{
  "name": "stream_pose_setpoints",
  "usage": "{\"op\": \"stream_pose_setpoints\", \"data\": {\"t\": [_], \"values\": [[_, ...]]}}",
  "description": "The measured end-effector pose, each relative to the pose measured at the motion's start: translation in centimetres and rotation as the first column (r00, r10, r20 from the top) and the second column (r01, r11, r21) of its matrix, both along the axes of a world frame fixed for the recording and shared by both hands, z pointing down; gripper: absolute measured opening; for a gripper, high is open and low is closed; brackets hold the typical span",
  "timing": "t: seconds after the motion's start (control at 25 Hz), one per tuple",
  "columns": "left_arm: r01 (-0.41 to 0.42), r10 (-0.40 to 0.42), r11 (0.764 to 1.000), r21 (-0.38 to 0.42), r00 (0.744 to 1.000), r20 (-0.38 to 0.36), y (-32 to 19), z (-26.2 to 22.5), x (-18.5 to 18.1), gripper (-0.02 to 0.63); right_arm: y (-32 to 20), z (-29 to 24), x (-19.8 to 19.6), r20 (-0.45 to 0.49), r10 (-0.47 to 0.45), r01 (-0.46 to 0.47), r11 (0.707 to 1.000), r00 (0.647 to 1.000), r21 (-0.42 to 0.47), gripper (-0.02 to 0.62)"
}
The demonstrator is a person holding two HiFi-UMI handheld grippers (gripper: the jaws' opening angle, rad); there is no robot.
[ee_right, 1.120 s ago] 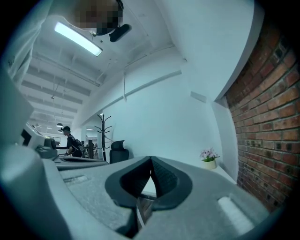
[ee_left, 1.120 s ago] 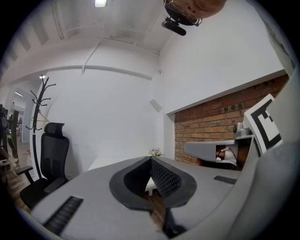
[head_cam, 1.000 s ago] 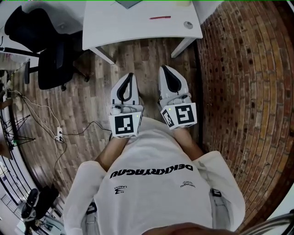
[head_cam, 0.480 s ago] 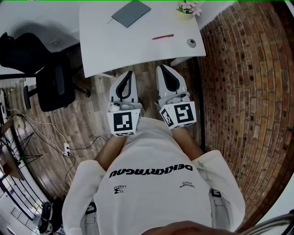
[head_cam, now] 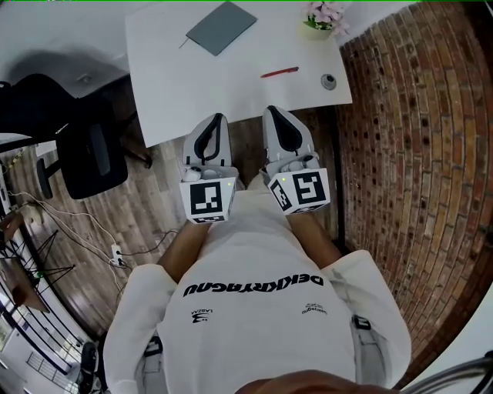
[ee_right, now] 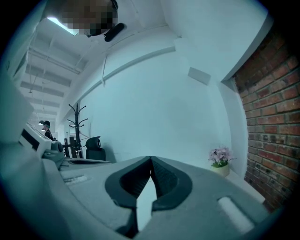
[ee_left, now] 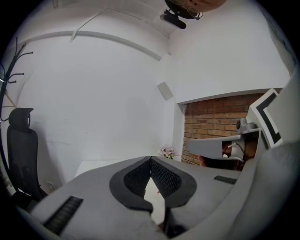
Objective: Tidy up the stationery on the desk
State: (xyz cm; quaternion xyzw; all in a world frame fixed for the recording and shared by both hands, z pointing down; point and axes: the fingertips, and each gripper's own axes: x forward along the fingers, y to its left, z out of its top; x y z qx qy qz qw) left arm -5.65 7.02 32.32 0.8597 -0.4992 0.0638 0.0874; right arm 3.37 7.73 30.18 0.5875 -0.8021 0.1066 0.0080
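Note:
On the white desk (head_cam: 200,77) lie a grey notebook (head_cam: 221,27), a red pen (head_cam: 280,72) and a small round grey object (head_cam: 329,80). My left gripper (head_cam: 219,118) and right gripper (head_cam: 271,110) are side by side at the desk's near edge, both shut and empty, pointing roughly level toward the desk. In the left gripper view the left gripper's tips (ee_left: 150,159) meet, with the desk top (ee_left: 93,165) beyond. In the right gripper view the right gripper's tips (ee_right: 150,158) also meet.
A potted pink flower (head_cam: 322,15) stands at the desk's far right corner, also visible as the flower pot (ee_right: 219,160). A brick wall (head_cam: 416,154) runs along the right. A black office chair (head_cam: 85,146) is left of the desk; cables (head_cam: 69,223) lie on the wooden floor.
The person and both grippers have moved forward to the desk's near edge. More of the desk top has come into view, with the notebook and flower now visible.

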Motion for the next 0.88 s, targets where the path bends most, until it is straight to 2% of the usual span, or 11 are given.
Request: {"op": "stream_pose_setpoints", "data": {"t": [0.48, 0.72, 0.88], "values": [[0.047, -0.045, 0.998, -0.040, 0.998, 0.044, -7.2, 2.2, 2.2, -0.002, -7.5, 2.4, 2.5, 0.033, -0.038, 0.039, 0.998, 0.999, -0.043, -0.006], [0.035, -0.031, 0.999, -0.039, 0.995, 0.095, -10.5, 2.4, 5.0, -0.002, -10.3, 4.2, 4.7, 0.075, -0.036, 0.042, 0.995, 0.997, -0.094, -0.005], [0.027, -0.018, 0.997, -0.074, 0.993, 0.120, -12.8, 3.5, 5.6, -0.002, -11.8, 5.3, 5.1, 0.086, -0.046, 0.056, 0.992, 0.995, -0.112, -0.005]]}}
